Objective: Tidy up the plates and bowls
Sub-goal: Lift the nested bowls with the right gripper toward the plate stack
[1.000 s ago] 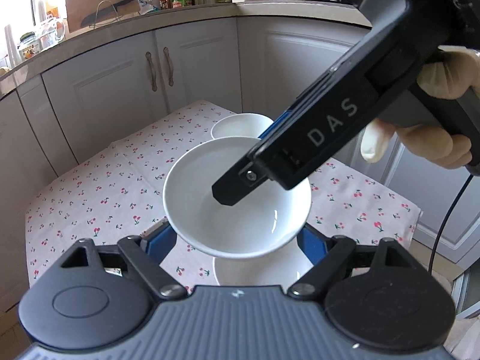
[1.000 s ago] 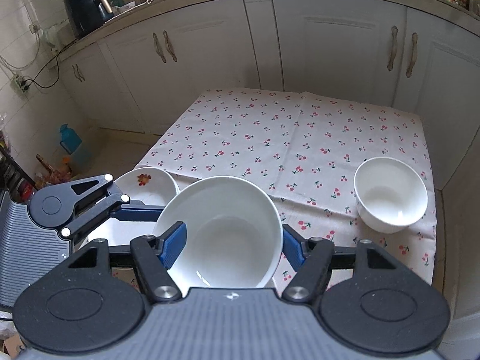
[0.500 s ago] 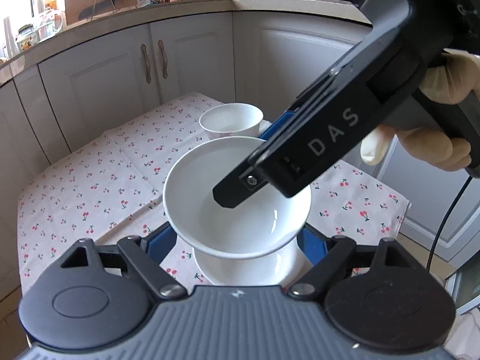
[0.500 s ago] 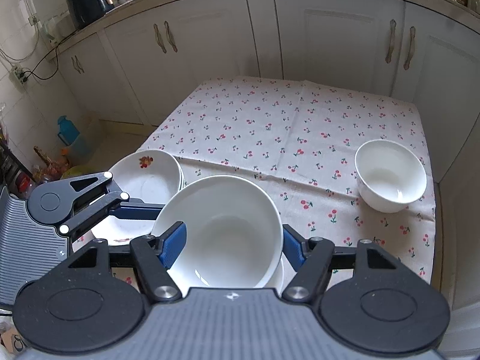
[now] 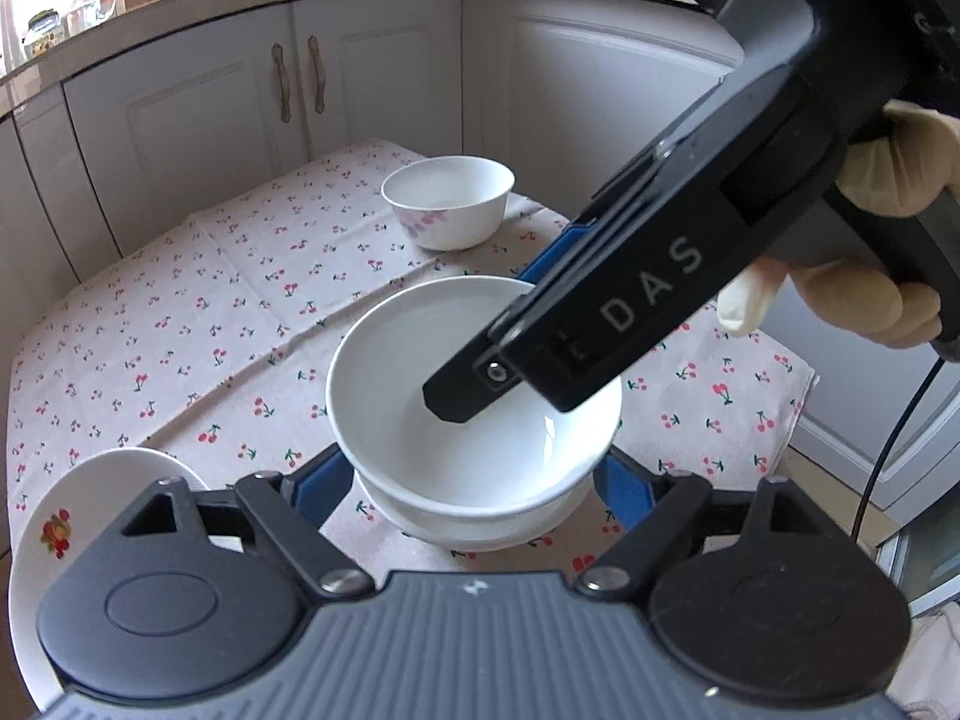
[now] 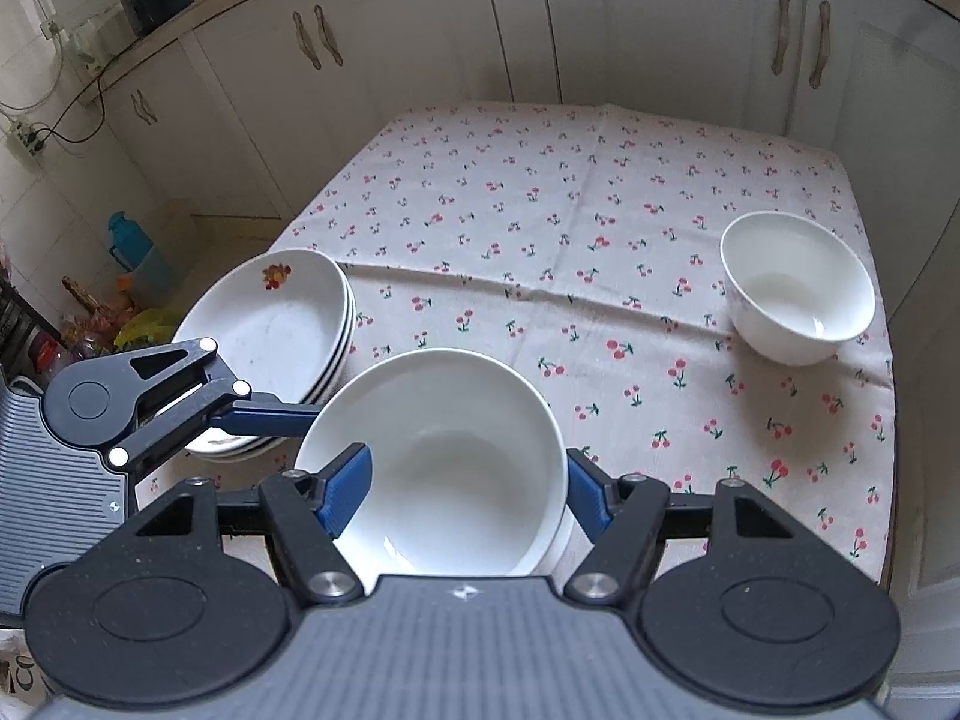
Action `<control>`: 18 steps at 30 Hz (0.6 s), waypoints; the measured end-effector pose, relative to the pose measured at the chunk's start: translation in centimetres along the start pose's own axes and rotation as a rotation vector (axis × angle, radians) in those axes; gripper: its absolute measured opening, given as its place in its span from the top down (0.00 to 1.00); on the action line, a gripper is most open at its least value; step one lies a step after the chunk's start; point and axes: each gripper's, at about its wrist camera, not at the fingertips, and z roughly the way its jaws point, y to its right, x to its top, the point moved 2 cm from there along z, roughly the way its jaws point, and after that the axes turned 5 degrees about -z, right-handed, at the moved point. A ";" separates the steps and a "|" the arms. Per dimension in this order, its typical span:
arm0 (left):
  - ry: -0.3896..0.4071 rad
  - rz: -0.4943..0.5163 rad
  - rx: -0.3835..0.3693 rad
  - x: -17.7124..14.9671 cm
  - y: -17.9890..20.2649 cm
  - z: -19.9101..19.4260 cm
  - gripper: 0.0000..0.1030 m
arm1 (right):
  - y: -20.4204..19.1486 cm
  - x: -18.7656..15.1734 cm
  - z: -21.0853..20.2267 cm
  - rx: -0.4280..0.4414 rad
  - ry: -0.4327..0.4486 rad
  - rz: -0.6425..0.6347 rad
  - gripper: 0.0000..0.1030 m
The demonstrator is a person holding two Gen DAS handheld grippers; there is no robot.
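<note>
Lowered now, the plain white ceramic bowl (image 6: 438,462) sits gripped in the right gripper (image 6: 462,480) over another — release gently; left gripper (image 5: 474,480) brackets it, grip unclear.

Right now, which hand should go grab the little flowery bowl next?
Right, probably. The flowery bowl sits on the right gripper's side of the tablecloth; the left gripper is nearer the plate stack. Both must first release the white bowl.

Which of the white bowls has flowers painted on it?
The small bowl standing alone at the table's far edge: pink flowers on its side; the gripped bowl looks plain.
</note>
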 end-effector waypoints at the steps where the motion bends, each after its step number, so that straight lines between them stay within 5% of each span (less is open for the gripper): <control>1: -0.002 0.001 0.001 0.0 0.0 0.0 0.16 | 0.0 -0.1 0.1 0.001 0.000 0.003 0.28; 18: -0.024 -0.003 0.000 -0.2 0.0 0.4 0.16 | 0.5 -0.4 1.2 0.014 -0.016 0.016 0.28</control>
